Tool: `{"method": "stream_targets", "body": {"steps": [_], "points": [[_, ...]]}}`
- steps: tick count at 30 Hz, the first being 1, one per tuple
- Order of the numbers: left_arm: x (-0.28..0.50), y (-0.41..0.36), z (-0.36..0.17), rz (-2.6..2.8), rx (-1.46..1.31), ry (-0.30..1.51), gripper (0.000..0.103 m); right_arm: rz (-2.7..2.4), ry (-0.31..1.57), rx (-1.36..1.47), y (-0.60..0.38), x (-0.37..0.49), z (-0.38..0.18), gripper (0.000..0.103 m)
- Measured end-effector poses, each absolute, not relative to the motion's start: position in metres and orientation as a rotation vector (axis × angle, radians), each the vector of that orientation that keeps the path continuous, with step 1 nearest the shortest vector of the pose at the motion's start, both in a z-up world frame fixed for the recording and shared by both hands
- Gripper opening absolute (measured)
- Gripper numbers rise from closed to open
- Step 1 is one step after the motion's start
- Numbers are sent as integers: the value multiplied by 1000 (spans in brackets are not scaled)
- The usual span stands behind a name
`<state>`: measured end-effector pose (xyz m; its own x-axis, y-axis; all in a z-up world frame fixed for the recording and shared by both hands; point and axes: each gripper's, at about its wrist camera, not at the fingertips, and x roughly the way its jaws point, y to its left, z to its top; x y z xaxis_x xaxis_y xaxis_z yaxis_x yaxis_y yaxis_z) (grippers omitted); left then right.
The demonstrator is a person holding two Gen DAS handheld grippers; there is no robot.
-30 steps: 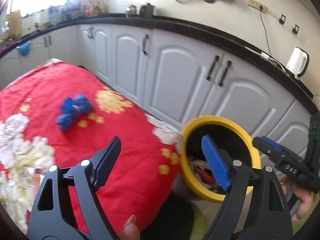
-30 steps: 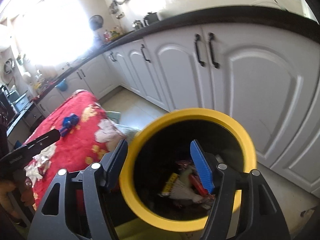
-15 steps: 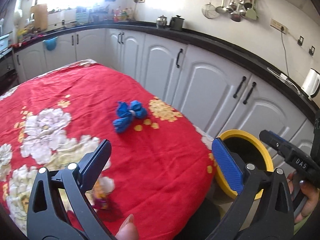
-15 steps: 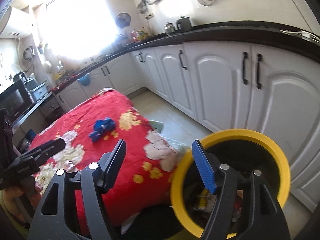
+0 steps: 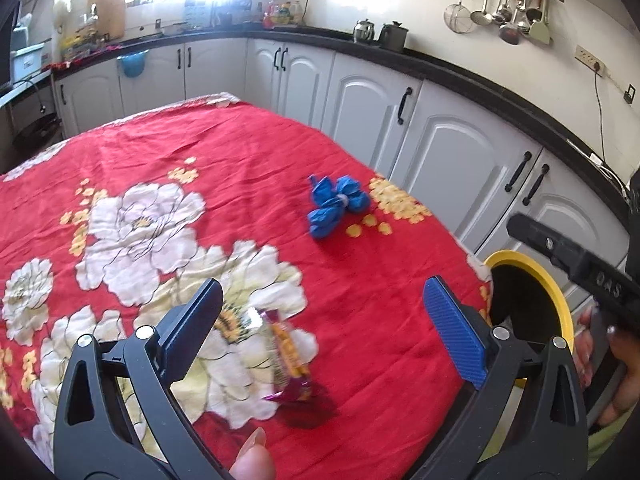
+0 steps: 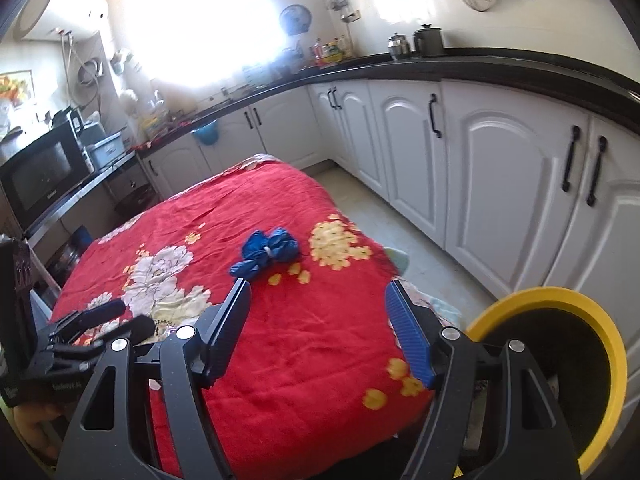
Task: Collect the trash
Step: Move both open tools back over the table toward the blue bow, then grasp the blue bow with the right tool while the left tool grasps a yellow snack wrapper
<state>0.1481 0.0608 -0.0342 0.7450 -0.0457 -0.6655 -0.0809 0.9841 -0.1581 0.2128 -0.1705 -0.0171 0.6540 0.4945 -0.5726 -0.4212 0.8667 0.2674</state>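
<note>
A red flowered cloth covers the table point(image 5: 248, 152). On it lies a crumpled blue bag point(image 5: 336, 204), also in the right wrist view point(image 6: 266, 252). A purple and orange snack wrapper point(image 5: 286, 356) lies nearer, just below my left gripper point(image 5: 322, 300), whose jaws stand wide open with nothing between them. My right gripper point(image 6: 318, 292) is open and empty above the cloth, short of the blue bag. The yellow-rimmed black bin point(image 6: 600, 328) stands on the floor by the table's right edge, its rim showing in the left wrist view point(image 5: 556, 308).
White cabinets point(image 5: 452, 140) under a black counter point(image 5: 480, 76) run behind and to the right of the table. A strip of floor point(image 6: 420, 240) separates them. A microwave point(image 6: 40, 168) sits at the far left. A hand holding the right gripper point(image 5: 560, 252) shows at the right.
Both views have swung left, away from the bin and over the table. The left jaws have widened. The snack wrapper has come into the left wrist view.
</note>
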Motion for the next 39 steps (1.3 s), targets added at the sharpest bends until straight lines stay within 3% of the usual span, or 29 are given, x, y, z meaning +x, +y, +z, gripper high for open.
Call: {"method": "stream_targets", "body": {"steps": [14,29,34,36,39], "points": [[144,87,-66,-15,-261,827,90,577,767,37,-103,269,-38,67],[145,83,-98,-60,-300,912,55,570,901,-47,-36,339,-85,67],[144,77,-101,-51,-265,913,32,589,935,-58,-28,346,-97,45],[144,78,-102,-48,-263,914,25,618,930,-65,-27,340,-98,28],[144,79,-102,-57,-269,914,20,632,920,-65,-29,330,-100,18]]}}
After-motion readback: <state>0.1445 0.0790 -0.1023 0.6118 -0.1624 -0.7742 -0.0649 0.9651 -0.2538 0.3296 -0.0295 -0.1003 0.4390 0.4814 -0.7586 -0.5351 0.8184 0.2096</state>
